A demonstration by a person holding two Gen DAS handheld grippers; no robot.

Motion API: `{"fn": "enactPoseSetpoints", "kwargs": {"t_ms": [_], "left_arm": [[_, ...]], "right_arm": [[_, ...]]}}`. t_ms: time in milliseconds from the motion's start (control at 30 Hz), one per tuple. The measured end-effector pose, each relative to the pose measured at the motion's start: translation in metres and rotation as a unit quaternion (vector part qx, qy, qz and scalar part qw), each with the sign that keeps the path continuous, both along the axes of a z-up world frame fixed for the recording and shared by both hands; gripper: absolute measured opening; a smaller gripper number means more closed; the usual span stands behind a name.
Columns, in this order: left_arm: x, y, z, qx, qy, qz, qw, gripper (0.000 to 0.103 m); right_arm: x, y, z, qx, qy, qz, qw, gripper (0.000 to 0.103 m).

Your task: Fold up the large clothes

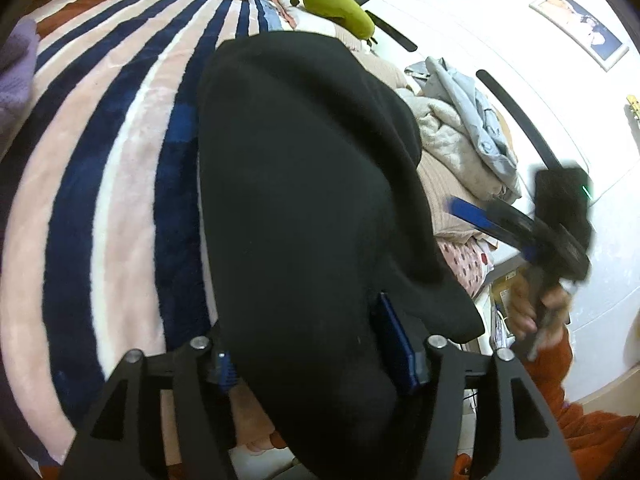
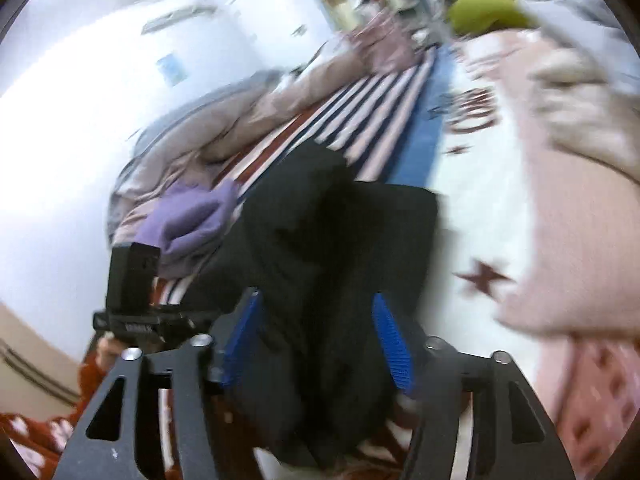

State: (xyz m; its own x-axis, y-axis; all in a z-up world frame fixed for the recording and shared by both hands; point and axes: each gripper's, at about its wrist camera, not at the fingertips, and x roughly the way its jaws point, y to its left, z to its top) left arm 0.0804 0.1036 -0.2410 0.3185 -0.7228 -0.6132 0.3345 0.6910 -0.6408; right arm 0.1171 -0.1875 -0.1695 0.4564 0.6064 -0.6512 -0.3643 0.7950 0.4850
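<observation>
The left claw (image 1: 316,356) stands with its blue pads parted around a thick fold of the black garment (image 1: 304,184); the cloth fills the gap and bulges over it, and its right pad (image 1: 396,344) lies against the fabric, though whether the pads actually press is hard to tell from this close. The right claw (image 2: 316,344) is released: its blue pads (image 2: 390,344) stand apart, with the dark cloth lying between them, loose as far as the blurred right wrist view allows.

The black garment (image 2: 332,240) lies in a long folded heap on the bed, over the striped blanket (image 1: 100,152) of navy, pink and white bands. In the left wrist view the right claw (image 1: 452,206) shows beside the garment's right edge, blurred, held by a hand (image 1: 536,304) above an orange-red sleeve (image 1: 560,380).

Beyond the garment's right edge sits a pile of pale clothes (image 1: 460,136) in cream, light blue and pink. Past the garment's far end rests a green plush toy (image 1: 340,10) against the white headboard (image 1: 460,24). To the garment's left lies a lilac garment (image 2: 188,220), and behind that a bunched beige quilt (image 2: 208,128).
</observation>
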Motion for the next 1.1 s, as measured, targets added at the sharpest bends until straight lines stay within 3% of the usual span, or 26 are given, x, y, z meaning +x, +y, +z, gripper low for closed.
{"fn": "enactPoseSetpoints", "kwargs": {"t_ms": [100,167,200,233,267,333,367,500,600,700,800,867,933,967,1000,1100], "left_arm": [[-0.005,0.004,0.002,0.006,-0.012,0.003,0.9999,0.064],[-0.007,0.008,0.003,0.008,-0.012,0.004,0.9999,0.066],[-0.007,0.011,0.004,0.01,-0.011,0.004,0.9999,0.068],[-0.008,0.013,0.006,0.009,-0.014,0.003,0.9999,0.071],[-0.009,0.017,0.011,0.003,-0.024,0.003,0.9997,0.074],[-0.01,0.022,0.021,-0.008,-0.046,0.005,0.9989,0.091],[-0.01,0.025,0.029,-0.019,-0.06,0.005,0.998,0.093],[0.0,0.017,0.045,-0.057,-0.072,-0.007,0.9957,0.098],[0.013,-0.003,0.039,-0.054,-0.054,-0.019,0.9969,0.098],[0.024,-0.029,0.023,-0.038,-0.019,-0.035,0.9985,0.098],[0.026,-0.044,0.01,-0.043,0.01,-0.044,0.9981,0.098],[0.023,-0.043,0.008,-0.043,0.013,-0.042,0.9981,0.098],[0.021,-0.041,0.011,-0.037,0.009,-0.044,0.9983,0.098],[0.02,-0.041,0.011,-0.037,0.01,-0.048,0.9981,0.098],[0.021,-0.041,0.011,-0.038,0.013,-0.051,0.9979,0.098],[0.022,-0.046,0.006,-0.029,0.021,-0.053,0.9979,0.098]], "right_arm": [[0.049,0.047,-0.033,0.01,0.069,0.044,0.997,0.067],[0.065,0.068,-0.049,0.019,0.09,0.066,0.994,0.06],[0.064,0.073,-0.051,0.017,0.079,0.068,0.994,0.02],[0.06,0.075,-0.05,0.021,0.073,0.071,0.995,0.004],[0.052,0.071,-0.045,0.025,0.055,0.062,0.996,0.004],[0.032,0.058,-0.023,0.027,0.007,0.051,0.998,0.002],[0.021,0.048,-0.012,0.029,-0.011,0.041,0.999,0.002],[-0.002,0.004,0.0,0.02,-0.014,0.001,1.0,0.002],[-0.006,-0.026,-0.022,-0.005,0.011,-0.037,0.999,0.002],[-0.002,-0.034,-0.065,-0.041,0.046,-0.062,0.996,0.004],[-0.004,-0.023,-0.09,-0.075,0.051,-0.075,0.993,0.019],[-0.013,-0.025,-0.086,-0.08,0.039,-0.08,0.993,0.028],[-0.026,-0.032,-0.077,-0.123,0.018,-0.106,0.986,0.07],[-0.033,-0.038,-0.075,-0.141,0.01,-0.12,0.983,0.077],[-0.036,-0.043,-0.075,-0.139,0.018,-0.12,0.983,0.077],[-0.045,-0.059,-0.094,-0.034,0.095,-0.093,0.991,0.067]]}}
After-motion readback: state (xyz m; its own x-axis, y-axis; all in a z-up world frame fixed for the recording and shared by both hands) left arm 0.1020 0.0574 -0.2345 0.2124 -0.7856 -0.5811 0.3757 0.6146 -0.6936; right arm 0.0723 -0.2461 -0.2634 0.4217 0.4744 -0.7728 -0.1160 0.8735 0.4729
